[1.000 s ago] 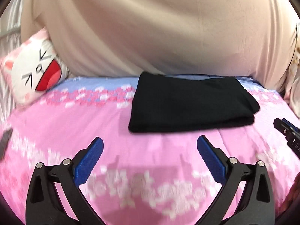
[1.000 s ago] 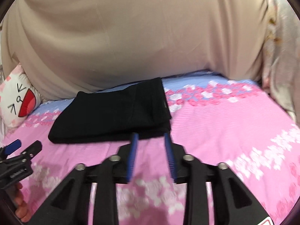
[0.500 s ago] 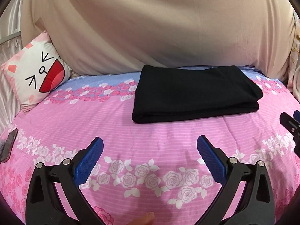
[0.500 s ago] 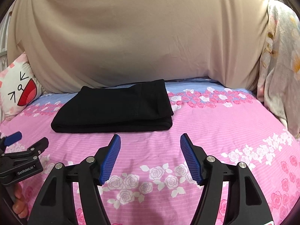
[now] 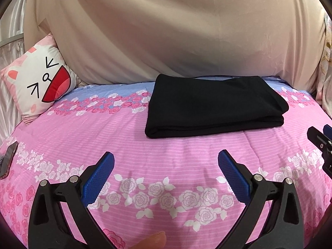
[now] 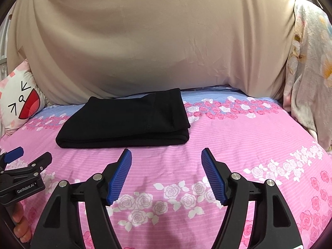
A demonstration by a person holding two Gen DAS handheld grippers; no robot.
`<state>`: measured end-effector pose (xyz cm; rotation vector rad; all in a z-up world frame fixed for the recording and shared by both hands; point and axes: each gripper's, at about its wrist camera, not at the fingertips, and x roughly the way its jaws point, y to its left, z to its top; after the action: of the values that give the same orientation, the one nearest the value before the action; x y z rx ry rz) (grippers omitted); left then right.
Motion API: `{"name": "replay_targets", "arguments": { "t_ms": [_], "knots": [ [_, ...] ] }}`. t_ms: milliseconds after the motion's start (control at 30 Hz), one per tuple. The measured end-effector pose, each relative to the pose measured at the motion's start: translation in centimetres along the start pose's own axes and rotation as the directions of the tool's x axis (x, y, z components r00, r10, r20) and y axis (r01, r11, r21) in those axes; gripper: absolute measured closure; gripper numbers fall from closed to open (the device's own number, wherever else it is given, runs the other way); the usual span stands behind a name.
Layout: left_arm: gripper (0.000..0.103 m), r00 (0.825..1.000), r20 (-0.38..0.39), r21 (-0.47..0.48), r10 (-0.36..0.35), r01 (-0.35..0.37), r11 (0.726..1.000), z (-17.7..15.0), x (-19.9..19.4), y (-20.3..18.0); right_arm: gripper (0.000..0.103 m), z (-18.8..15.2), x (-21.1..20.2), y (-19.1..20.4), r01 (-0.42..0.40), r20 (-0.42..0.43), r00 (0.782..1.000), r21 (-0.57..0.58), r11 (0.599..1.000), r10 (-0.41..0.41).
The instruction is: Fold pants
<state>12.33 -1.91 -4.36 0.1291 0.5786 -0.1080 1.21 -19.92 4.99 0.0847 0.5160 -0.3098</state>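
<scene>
We take the black pants (image 6: 124,118) as our landmark: they lie as a neat flat stack of layers on the pink flowered bedspread (image 6: 238,145), towards its far side, close under the beige draped cloth (image 6: 155,41), with the cat-face pillow (image 5: 39,83) well off to their left

Our right gripper (image 6: 166,174) hangs just on the near side of the pants, its jaws having just been opening; they stand wide with only bedspread between the blue pads (image 6: 121,176). Our left gripper (image 5: 166,178) also sits on the near side of the pants, spread wide and holding nothing

We judge the folding itself done and this the letting-go step. If anything is left, it calls for no more than pulling both grippers clear without catching the near folded edge, or a light press to flatten the stack
</scene>
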Motion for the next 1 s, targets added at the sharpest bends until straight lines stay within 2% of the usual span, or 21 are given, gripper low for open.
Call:
{"name": "replay_targets", "arguments": {
  "t_ms": [1000],
  "knots": [
    [0.005,1.000,0.021,0.020,0.000,-0.001,1.000,0.32,-0.09,-0.46,0.034,-0.18,0.19,0.03,0.022,-0.018,1.000,0.011,1.000,-0.022]
  ]
}}
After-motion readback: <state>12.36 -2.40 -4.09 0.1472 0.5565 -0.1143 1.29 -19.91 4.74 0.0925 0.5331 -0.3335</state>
